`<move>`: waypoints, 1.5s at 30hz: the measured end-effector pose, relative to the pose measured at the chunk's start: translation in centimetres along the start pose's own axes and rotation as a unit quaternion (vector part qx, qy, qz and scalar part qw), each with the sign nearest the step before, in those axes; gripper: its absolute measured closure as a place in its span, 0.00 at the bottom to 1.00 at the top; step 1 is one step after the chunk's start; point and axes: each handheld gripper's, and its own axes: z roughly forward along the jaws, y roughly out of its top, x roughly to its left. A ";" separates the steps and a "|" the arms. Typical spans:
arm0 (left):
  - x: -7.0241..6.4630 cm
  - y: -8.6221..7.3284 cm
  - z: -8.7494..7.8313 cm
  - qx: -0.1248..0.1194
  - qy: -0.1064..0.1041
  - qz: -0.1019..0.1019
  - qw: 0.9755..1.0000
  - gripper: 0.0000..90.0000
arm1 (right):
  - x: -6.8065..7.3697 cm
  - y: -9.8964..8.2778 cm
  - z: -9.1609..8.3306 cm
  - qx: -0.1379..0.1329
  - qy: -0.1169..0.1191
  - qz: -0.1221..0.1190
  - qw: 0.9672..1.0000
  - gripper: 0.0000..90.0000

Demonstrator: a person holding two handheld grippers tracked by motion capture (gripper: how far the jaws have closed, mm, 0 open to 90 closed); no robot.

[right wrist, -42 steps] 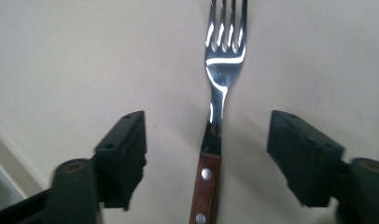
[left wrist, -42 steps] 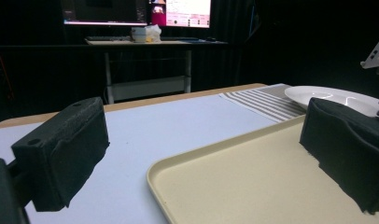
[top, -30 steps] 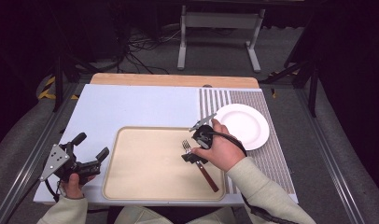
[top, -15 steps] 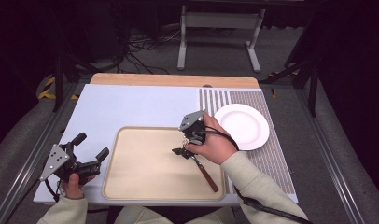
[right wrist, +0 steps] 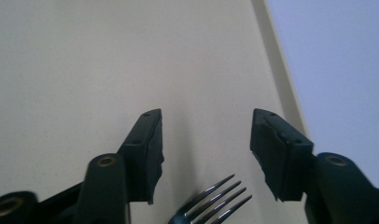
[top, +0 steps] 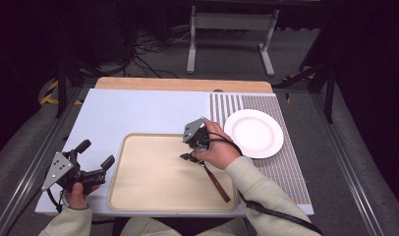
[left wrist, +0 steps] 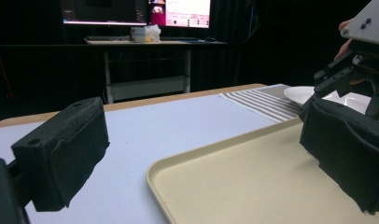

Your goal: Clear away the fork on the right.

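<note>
1. The fork (right wrist: 211, 200) lies on the beige tray (top: 153, 191), its tines between the right gripper (right wrist: 206, 154)'s jaws, untouched.
2. Those jaws, just closing, stand half apart, gripping nothing.
3. The left gripper (top: 92, 162) rests wide open beside the tray.
4. One fork, one tray, one white plate (top: 254, 132).

pale beige long sleeves (top: 259, 189) cover both forearms. each hand carries a matte black two-jaw gripper, left gripper (top: 95, 163) and right gripper (top: 186, 157), topped with a grey three-cornered plate dotted with dark screws; brass-coloured rivets at the hinges, black cable trailing.
</note>
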 end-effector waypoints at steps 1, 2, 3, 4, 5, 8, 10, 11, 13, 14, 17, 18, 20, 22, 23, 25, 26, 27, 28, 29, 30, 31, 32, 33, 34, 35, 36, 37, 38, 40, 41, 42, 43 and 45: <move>0.0 0.0 0.0 0.000 0.000 0.000 1.000 0.02 | 0.0 -0.1 0.2 0.000 0.002 -0.004 1.000 0.54; 0.0 0.0 0.0 0.000 -0.001 0.001 1.000 0.02 | 0.0 -0.2 0.4 0.005 0.004 -0.011 1.000 0.60; 0.0 0.0 0.0 0.001 0.000 0.002 1.000 0.02 | -0.1 -0.2 0.5 0.006 0.005 -0.016 1.000 0.64; 0.0 0.0 0.0 0.001 0.000 0.001 1.000 0.02 | -0.1 -0.3 0.7 0.010 0.008 -0.025 1.000 0.69; 0.0 0.0 0.0 0.001 0.000 0.002 1.000 0.02 | -0.1 -0.3 0.8 0.011 0.008 -0.027 1.000 0.73; 0.0 0.0 0.0 0.001 -0.001 0.002 1.000 0.02 | -0.3 -0.5 1.2 0.019 0.009 -0.047 0.999 0.87; 0.0 0.0 0.0 0.000 -0.001 0.001 1.000 0.02 | -0.3 -0.6 1.6 0.025 0.011 -0.054 0.998 0.93; 0.0 0.0 0.0 0.000 -0.001 0.001 1.000 0.02 | -0.4 -0.7 1.8 0.027 0.010 -0.057 0.998 0.95; 0.0 0.0 0.0 0.000 -0.001 0.001 1.000 0.02 | -0.5 -1.0 2.1 0.032 0.010 -0.060 0.998 0.99; 0.0 0.0 0.0 0.000 -0.001 0.001 1.000 0.02 | -0.5 -1.1 2.3 0.036 0.011 -0.057 0.998 1.00; 0.0 0.0 0.0 0.000 -0.001 0.002 1.000 0.02 | -0.6 -1.4 2.6 0.044 0.010 -0.057 0.997 1.00; 0.0 0.0 0.0 0.000 -0.001 0.001 1.000 0.02 | -0.6 -1.4 2.7 0.043 0.010 -0.059 0.997 1.00; 0.0 0.0 0.0 0.001 -0.002 0.000 1.000 0.02 | -0.6 -1.4 2.7 0.044 0.010 -0.059 0.997 1.00; 0.1 0.0 0.0 0.002 -0.002 0.002 1.000 0.02 | -0.6 -1.4 2.7 0.045 0.010 -0.059 0.997 1.00; 0.0 0.0 0.0 0.001 -0.002 0.002 1.000 0.02 | -0.6 -1.4 2.7 0.046 0.009 -0.059 0.997 1.00; 0.0 0.0 0.0 0.000 -0.001 0.003 1.000 0.02 | -0.5 -1.4 2.7 0.049 0.008 -0.060 0.997 1.00; 0.0 0.0 0.0 0.002 -0.002 0.003 1.000 0.02 | -0.5 -1.4 2.7 0.049 0.008 -0.060 0.997 1.00; 0.0 0.0 0.0 0.002 -0.002 0.003 1.000 0.02 | -0.5 -1.4 2.7 0.050 0.006 -0.059 0.997 1.00; 0.0 0.0 0.0 0.001 -0.001 0.002 1.000 0.02 | -0.6 -1.4 2.7 0.053 0.005 -0.059 0.997 1.00; 0.0 0.0 0.0 0.000 -0.001 0.002 1.000 0.02 | -0.6 -1.5 2.7 0.055 0.004 -0.055 0.997 1.00; 0.0 0.0 0.0 0.000 -0.001 0.002 1.000 0.02 | -0.7 -1.5 2.6 0.056 0.002 -0.057 0.997 1.00; 0.0 0.0 0.0 0.000 -0.001 0.002 1.000 0.02 | -0.7 -1.6 2.6 0.059 -0.001 -0.055 0.997 1.00; 0.0 0.0 0.0 0.001 -0.001 0.002 1.000 0.02 | -0.8 -1.7 2.5 0.062 -0.002 -0.056 0.997 1.00; 0.0 0.0 0.0 0.001 -0.001 0.002 1.000 0.02 | -0.8 -1.7 2.5 0.062 -0.002 -0.056 0.997 1.00; 0.0 0.0 0.0 0.001 -0.001 0.002 1.000 0.02 | -0.8 -1.8 2.4 0.067 -0.005 -0.051 0.996 1.00; 0.0 0.0 0.0 0.002 -0.002 0.002 1.000 0.02 | -1.0 -1.9 2.3 0.068 -0.010 -0.053 0.996 1.00; 0.0 0.0 0.0 0.002 -0.002 0.002 1.000 0.02 | -1.1 -2.0 2.2 0.072 -0.012 -0.050 0.996 1.00; 0.0 0.0 0.0 0.002 -0.002 0.002 1.000 0.02 | -1.1 -2.1 2.1 0.073 -0.012 -0.050 0.996 1.00; 0.0 0.0 0.0 0.003 -0.002 0.004 1.000 0.02 | -1.2 -2.2 2.1 0.075 -0.015 -0.049 0.996 1.00; 0.1 0.1 0.0 0.003 -0.002 0.004 1.000 0.02 | -1.4 -2.5 1.9 0.081 -0.020 -0.045 0.996 1.00; 0.1 0.1 0.0 0.003 -0.002 0.004 1.000 0.02 | -1.5 -2.6 1.8 0.083 -0.022 -0.042 0.995 1.00; 0.0 0.0 0.0 0.002 -0.002 0.002 1.000 0.02 | -1.6 -2.7 1.8 0.085 -0.024 -0.038 0.995 1.00; 0.0 0.0 0.0 0.002 -0.002 0.002 1.000 0.02 | -1.7 -2.9 1.7 0.085 -0.025 -0.036 0.995 1.00; 0.0 0.0 0.0 0.002 -0.002 0.002 1.000 0.02 | -1.8 -3.1 1.5 0.088 -0.029 -0.033 0.995 1.00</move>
